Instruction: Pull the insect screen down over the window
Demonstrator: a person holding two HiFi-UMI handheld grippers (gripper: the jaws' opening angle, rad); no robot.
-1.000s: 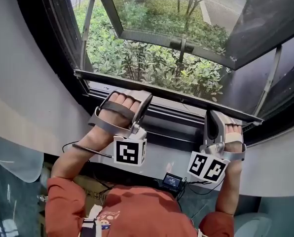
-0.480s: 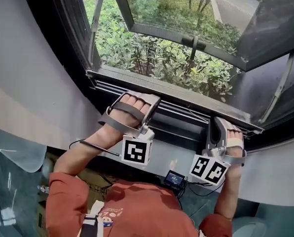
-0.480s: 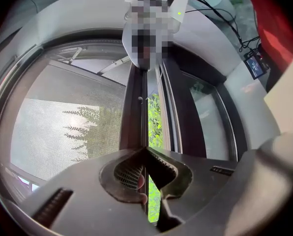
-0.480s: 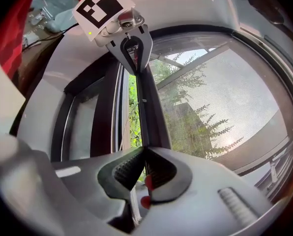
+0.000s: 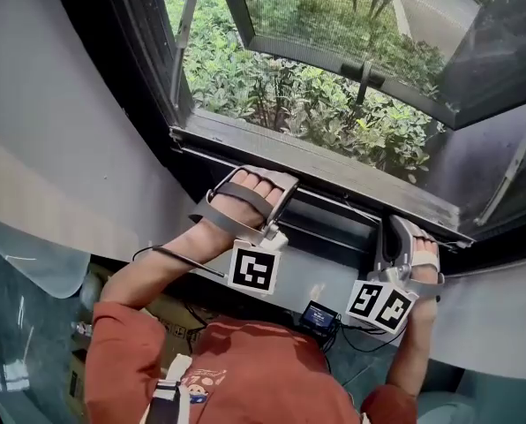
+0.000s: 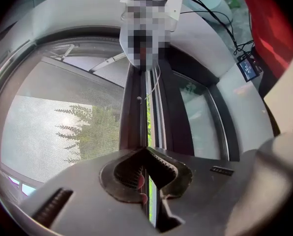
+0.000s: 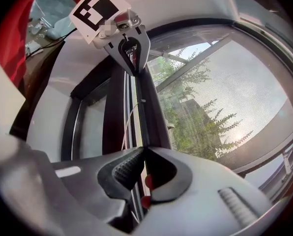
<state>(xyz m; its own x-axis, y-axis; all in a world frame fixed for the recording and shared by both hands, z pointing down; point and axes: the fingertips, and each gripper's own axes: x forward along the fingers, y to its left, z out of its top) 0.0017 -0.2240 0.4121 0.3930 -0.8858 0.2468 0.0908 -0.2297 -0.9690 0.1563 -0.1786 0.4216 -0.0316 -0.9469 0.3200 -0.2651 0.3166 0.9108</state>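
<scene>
The insect screen's grey bottom bar runs slantwise across the window, with the mesh stretched above it and green shrubs showing through. My left gripper grips the bar near its middle, and my right gripper grips it near its right end. In the left gripper view the jaws are shut on the dark bar, mesh to the left. The right gripper view shows its jaws shut on the same bar, with the left gripper farther along it.
The dark lower window frame lies just under the bar. A white curved wall surrounds the opening. An outward-tilted sash hangs beyond the mesh. A small device with cables sits by the person's red shirt.
Both grippers and the bar have come down together toward the lower frame; the gap under the bar has narrowed and more mesh shows above it.
</scene>
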